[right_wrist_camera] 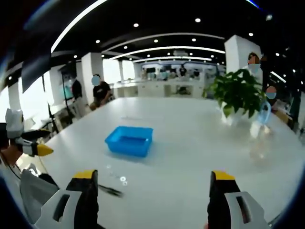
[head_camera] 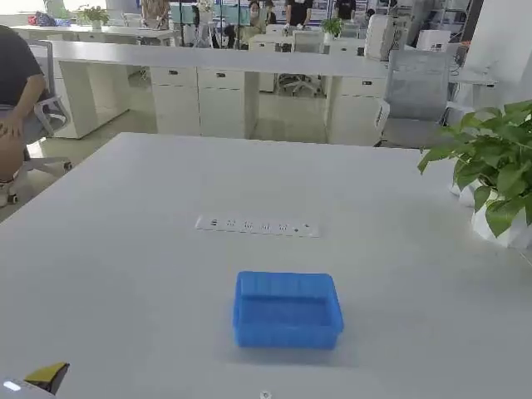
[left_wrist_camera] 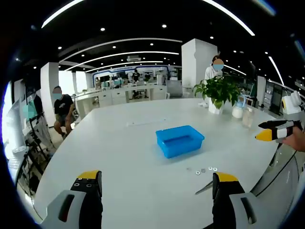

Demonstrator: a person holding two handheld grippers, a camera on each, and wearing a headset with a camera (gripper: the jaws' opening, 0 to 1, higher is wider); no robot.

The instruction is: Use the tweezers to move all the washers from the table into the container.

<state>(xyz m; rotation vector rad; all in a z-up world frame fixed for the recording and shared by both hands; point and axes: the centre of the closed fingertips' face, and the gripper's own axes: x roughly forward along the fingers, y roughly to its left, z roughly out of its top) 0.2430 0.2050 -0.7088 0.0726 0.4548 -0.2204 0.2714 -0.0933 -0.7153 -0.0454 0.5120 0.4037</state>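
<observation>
A blue plastic container (head_camera: 287, 309) stands in the middle of the white table (head_camera: 125, 249). In the left gripper view, several small washers (left_wrist_camera: 205, 170) lie on the table just in front of the container (left_wrist_camera: 179, 140), and the metal tweezers (left_wrist_camera: 205, 187) lie flat beside them. My left gripper (left_wrist_camera: 156, 183) is open, well short of them, with nothing between its jaws. My right gripper (right_wrist_camera: 152, 183) is open too and empty. In its view the washers (right_wrist_camera: 121, 180) and tweezers (right_wrist_camera: 109, 190) lie near its left jaw, in front of the container (right_wrist_camera: 129, 140).
A white power strip (head_camera: 258, 226) lies beyond the container. A potted plant (head_camera: 490, 174) stands at the table's right edge, with a bottle (right_wrist_camera: 259, 138) near it. A yellow-tipped gripper (head_camera: 46, 376) shows at the bottom left of the head view. People sit and stand at desks behind.
</observation>
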